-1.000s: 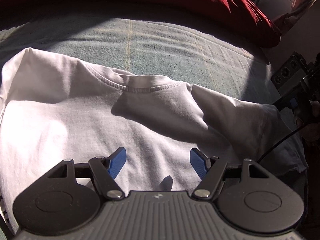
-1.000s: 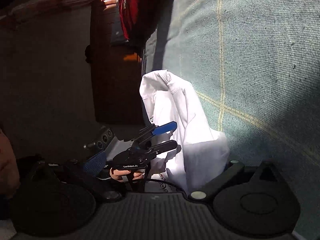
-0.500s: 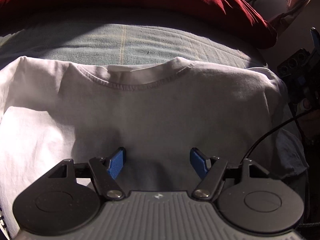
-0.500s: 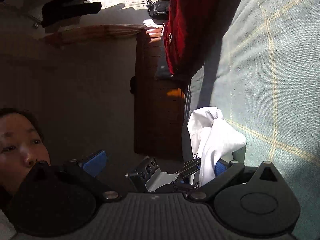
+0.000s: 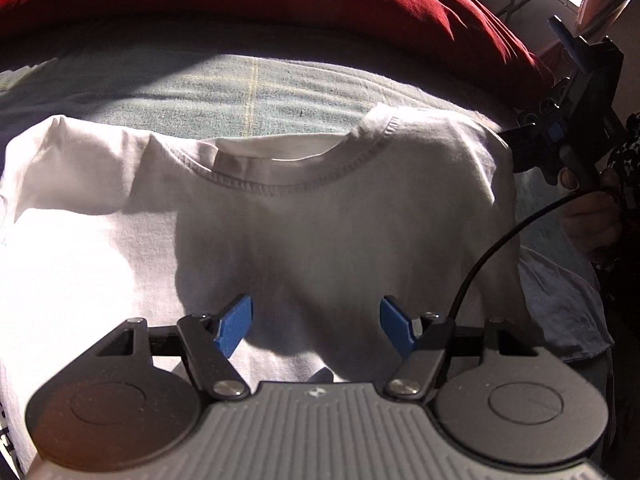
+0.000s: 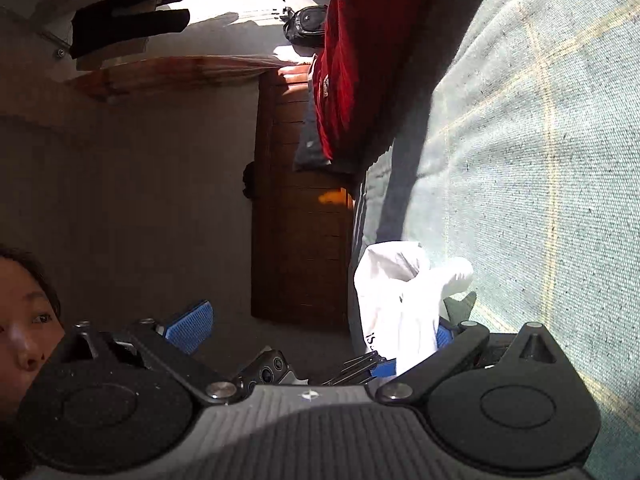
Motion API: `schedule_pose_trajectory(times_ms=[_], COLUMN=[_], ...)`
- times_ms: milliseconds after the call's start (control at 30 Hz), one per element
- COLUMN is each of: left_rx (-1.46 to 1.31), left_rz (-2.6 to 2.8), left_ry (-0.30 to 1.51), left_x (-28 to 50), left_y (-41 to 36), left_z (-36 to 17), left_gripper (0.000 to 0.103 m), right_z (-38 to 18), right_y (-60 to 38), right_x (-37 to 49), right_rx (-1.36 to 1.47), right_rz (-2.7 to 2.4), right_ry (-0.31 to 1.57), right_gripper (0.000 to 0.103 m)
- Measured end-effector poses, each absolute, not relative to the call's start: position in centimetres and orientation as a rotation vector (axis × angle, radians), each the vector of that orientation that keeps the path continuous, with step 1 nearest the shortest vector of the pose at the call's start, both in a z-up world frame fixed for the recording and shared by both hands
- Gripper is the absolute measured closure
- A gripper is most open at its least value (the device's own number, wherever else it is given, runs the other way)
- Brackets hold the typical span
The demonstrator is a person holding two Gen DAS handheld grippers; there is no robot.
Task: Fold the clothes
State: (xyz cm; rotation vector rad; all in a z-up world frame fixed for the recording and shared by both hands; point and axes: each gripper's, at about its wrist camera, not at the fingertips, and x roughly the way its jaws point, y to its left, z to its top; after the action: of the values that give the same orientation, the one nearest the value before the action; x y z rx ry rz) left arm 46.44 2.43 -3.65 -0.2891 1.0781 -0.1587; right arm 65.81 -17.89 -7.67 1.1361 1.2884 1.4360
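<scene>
On the green bed cover point(image 5: 256, 92), white t-shirt point(image 5: 320, 216) lies collar up, partly folded. Left gripper point(image 5: 316, 322) over it, fingers spread, empty. Right gripper point(image 6: 320, 334) beside it, fingers apart, empty.

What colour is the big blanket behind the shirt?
Dark red blanket, seen best from the left wrist view.

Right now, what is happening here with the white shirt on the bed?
A person is folding a white T-shirt on a green blanket, with a two-finger gripper in each hand. The left gripper is open above the middle of the shirt and holds nothing. The right gripper is also open, turned sideways at the shirt's right edge, with white cloth against one of its fingers but not clamped. The shirt lies collar up, its right side seemingly folded inward. A red blanket lies behind it.
</scene>
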Motion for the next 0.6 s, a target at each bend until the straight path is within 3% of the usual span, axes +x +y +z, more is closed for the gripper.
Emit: schedule_pose_trajectory(times_ms=[333,600], left_rx=[-0.296,-0.291], left_rz=[-0.142,-0.115], left_ry=[1.019,0.988], left_x=[46.2,45.2], left_y=[3.6,4.5], left_z=[-2.4,-1.3], left_gripper=[0.033,0.033], right_z=[-2.8,-1.9], right_y=[-21.9,-22.3], right_x=[68.0,64.9], right_rx=[0.813,0.652], right_rz=[1.168,1.158], right_ry=[1.136,1.19], right_gripper=[0.0,0.0])
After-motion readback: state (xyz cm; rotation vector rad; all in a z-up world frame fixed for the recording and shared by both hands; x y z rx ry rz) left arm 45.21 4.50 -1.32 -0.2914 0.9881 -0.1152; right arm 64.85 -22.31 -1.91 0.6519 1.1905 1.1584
